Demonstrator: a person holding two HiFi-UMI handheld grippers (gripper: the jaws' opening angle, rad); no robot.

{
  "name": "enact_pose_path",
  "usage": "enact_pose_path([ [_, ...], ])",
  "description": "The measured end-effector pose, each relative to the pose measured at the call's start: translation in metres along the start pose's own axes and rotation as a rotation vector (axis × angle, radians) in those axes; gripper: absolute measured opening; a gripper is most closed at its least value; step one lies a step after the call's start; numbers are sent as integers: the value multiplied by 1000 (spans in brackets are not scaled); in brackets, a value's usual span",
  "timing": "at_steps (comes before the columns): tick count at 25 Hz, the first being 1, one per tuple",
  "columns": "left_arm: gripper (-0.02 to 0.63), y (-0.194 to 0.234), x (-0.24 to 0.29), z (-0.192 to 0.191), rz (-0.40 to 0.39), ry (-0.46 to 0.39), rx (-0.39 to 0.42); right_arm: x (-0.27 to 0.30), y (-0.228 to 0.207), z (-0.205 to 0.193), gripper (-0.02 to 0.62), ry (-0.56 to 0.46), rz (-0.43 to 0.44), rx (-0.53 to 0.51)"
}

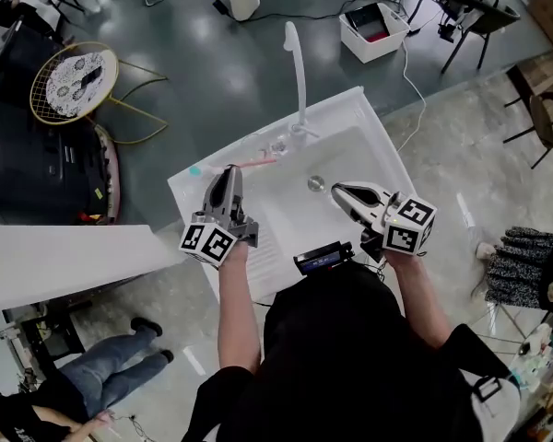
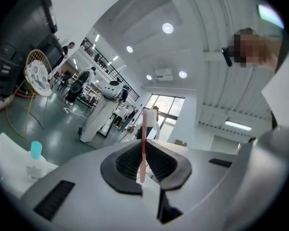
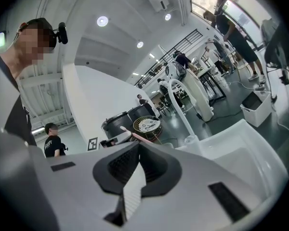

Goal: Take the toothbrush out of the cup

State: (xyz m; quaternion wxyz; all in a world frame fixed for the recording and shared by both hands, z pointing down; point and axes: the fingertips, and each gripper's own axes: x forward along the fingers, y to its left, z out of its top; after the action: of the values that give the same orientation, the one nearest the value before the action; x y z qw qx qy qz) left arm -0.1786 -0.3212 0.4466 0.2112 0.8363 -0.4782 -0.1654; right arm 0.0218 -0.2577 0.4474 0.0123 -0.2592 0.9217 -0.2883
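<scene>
Hold the left gripper (image 1: 230, 175) with jaws pinched narrow on the pink toothbrush (image 2: 143, 143), lifted over the sink's (image 1: 343, 102) far left rim near the clear cup (image 1: 278, 145). Carry it level, clear of the faucet (image 1: 298, 72). Leave the right gripper (image 1: 338, 191) shut tight and empty.

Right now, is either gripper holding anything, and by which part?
The left gripper is clamped on the pink toothbrush, by its handle, and the rest sticks out past the jaws. The right gripper is shut and empty.
</scene>
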Motion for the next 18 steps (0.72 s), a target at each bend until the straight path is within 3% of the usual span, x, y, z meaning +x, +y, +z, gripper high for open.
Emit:
enact_pose_path([
  [2,29,-12,-14,12,-37,-17,-71,9,5,-1,6,6,26,-18],
  [9,29,-39,-59,34,-141,-43,-183,31,31,-3,6,31,116,-75],
  [16,29,-76,-70,44,-260,-23,-176,42,55,6,14,46,226,-128],
  [18,29,-85,-71,45,-297,0,-155,44,62,10,72,40,255,-142],
])
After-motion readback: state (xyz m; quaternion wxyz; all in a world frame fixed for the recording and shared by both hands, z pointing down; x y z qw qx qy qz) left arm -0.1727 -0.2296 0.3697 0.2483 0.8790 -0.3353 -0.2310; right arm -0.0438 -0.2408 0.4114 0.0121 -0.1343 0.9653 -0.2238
